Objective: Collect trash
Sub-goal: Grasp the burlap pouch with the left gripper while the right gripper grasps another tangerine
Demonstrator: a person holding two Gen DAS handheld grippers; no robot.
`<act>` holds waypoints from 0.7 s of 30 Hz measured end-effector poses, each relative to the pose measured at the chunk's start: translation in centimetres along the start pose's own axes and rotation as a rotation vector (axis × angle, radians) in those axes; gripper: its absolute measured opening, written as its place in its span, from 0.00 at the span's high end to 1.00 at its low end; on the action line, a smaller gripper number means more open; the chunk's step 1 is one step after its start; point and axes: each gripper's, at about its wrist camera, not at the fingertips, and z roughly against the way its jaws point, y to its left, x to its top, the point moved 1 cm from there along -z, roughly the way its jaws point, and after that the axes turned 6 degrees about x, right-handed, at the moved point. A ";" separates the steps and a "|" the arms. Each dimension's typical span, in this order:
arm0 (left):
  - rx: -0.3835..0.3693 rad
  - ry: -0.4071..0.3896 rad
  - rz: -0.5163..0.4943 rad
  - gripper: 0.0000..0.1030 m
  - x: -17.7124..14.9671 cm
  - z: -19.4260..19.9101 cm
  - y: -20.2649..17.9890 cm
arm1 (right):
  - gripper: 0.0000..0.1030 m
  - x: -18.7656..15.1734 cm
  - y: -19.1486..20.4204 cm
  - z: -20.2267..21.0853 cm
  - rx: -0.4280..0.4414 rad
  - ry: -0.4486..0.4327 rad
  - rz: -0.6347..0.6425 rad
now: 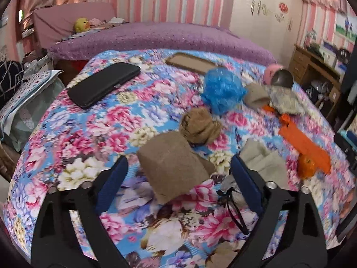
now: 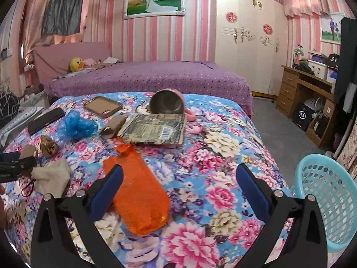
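Left gripper (image 1: 178, 167) straddles cardboard tube (image 1: 173, 167) — crumpled wad (image 1: 199, 128), glasses (image 1: 234, 203) alongside.

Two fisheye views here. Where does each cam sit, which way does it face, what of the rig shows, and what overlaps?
Left wrist: on the left gripper, angled down the floral bedspread; its open blue fingers flank a brown cardboard piece.
Right wrist: on the right gripper, facing along the bed toward the wardrobe; open fingers, orange wrapper beside the left one, blue basket at right; the left gripper shows at the left edge.
Shared: orange wrapper, blue bag, black phone, bowl.
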 end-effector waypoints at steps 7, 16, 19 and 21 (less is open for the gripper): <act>-0.056 0.024 0.066 0.43 -0.2 -0.3 1.5 | 0.04 -0.4 1.2 -0.1 0.049 0.030 -0.008; 0.043 -0.053 -0.007 0.43 -0.6 1.9 1.8 | 0.04 -1.3 3.8 0.0 0.084 0.060 0.016; 0.048 -0.063 -0.014 0.43 -0.6 2.3 2.0 | 0.04 -1.7 4.9 -0.4 0.092 0.078 0.035; 0.053 -0.069 -0.015 0.43 -0.6 2.5 2.2 | 0.05 -1.8 5.5 -0.6 0.094 0.091 0.041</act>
